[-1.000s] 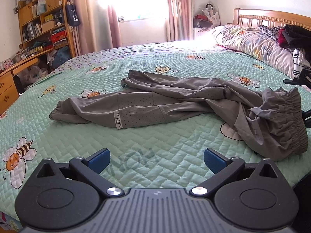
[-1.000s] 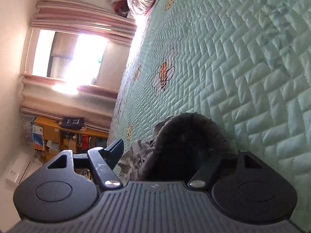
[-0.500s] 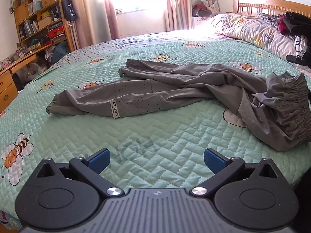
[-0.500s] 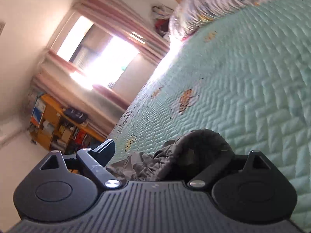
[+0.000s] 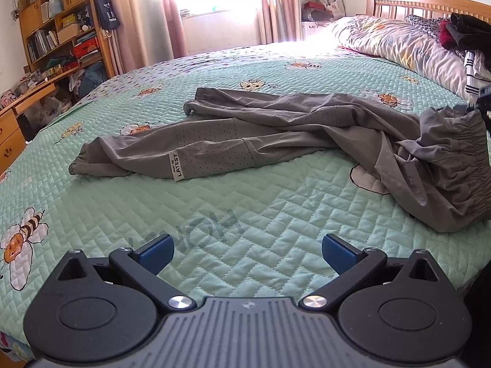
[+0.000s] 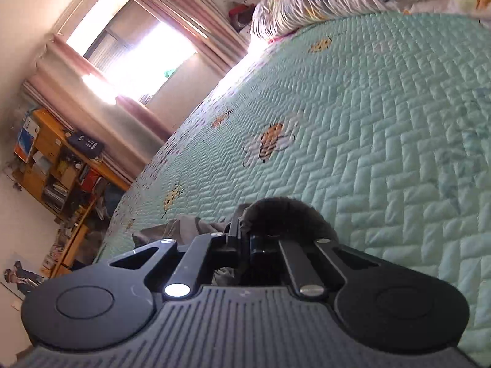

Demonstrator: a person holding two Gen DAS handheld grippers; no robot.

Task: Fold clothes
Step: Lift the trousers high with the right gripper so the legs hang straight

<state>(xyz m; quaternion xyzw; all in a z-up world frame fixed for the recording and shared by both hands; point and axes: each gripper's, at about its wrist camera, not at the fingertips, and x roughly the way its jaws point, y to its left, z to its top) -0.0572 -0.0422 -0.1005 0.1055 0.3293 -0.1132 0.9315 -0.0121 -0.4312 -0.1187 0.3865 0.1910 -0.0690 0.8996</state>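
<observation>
The grey trousers (image 5: 276, 135) lie rumpled across the middle of the bed (image 5: 245, 214), legs toward the bookshelf (image 5: 61, 30), waistband bunched on the side nearer the pillow (image 5: 399, 46). The left gripper (image 5: 248, 253) hovers before the trousers, jaws wide apart and empty. The right gripper (image 6: 245, 230) has its jaws clamped on the waistband fabric.
</observation>
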